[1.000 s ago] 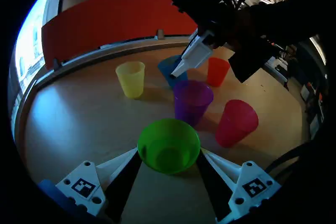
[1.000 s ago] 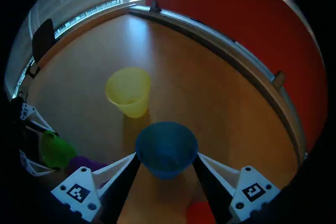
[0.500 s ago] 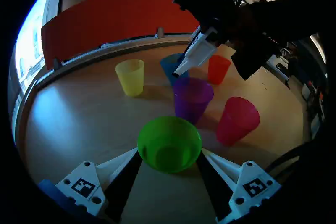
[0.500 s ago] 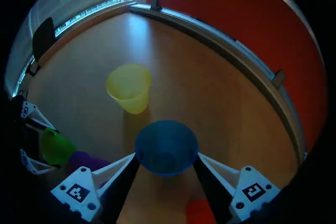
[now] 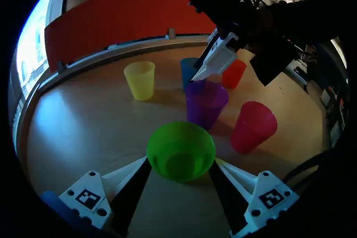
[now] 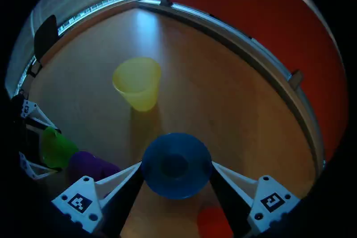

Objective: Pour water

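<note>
Green cup (image 5: 180, 153) and blue cup (image 6: 176, 169), one in each gripper.
Left gripper view: the left gripper (image 5: 180, 163) pressed both fingers on the green cup; a purple cup (image 5: 205, 103) stood just ahead, a yellow cup (image 5: 139, 79) farther ahead to the left. Right gripper view: the right gripper (image 6: 176, 174) clamped the blue cup, its mouth turned towards the camera; the yellow cup stood ahead.

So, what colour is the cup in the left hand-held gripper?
Green cup, best in left gripper view.
</note>
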Action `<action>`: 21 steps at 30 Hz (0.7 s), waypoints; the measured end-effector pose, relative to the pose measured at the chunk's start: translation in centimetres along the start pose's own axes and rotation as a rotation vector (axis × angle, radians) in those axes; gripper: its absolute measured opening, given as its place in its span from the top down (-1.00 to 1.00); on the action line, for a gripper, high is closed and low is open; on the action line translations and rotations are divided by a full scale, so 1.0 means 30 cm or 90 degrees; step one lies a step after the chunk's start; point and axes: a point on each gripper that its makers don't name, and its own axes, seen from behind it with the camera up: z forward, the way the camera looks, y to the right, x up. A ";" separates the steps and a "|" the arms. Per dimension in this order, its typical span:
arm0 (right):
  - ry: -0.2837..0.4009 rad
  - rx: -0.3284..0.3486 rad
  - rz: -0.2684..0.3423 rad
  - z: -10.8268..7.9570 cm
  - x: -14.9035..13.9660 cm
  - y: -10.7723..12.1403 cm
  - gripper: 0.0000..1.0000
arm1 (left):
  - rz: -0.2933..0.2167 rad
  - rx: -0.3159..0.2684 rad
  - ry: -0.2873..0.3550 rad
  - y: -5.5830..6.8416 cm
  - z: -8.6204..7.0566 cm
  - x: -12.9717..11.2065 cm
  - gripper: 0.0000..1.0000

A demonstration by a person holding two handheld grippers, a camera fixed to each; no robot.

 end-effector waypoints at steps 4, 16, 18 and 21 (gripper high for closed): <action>-0.005 -0.003 -0.005 0.000 -0.008 0.003 -0.96 | 0.000 0.001 -0.003 -0.002 0.001 -0.005 -0.75; -0.011 -0.001 -0.008 -0.018 -0.038 -0.004 -0.96 | -0.003 0.004 -0.014 -0.006 -0.006 -0.022 -0.76; -0.015 -0.001 -0.011 -0.022 -0.050 -0.004 -0.96 | -0.005 0.004 -0.016 -0.007 -0.009 -0.028 -0.76; -0.017 0.001 -0.014 -0.027 -0.061 -0.007 -0.96 | -0.003 0.005 -0.023 -0.009 -0.014 -0.040 -0.76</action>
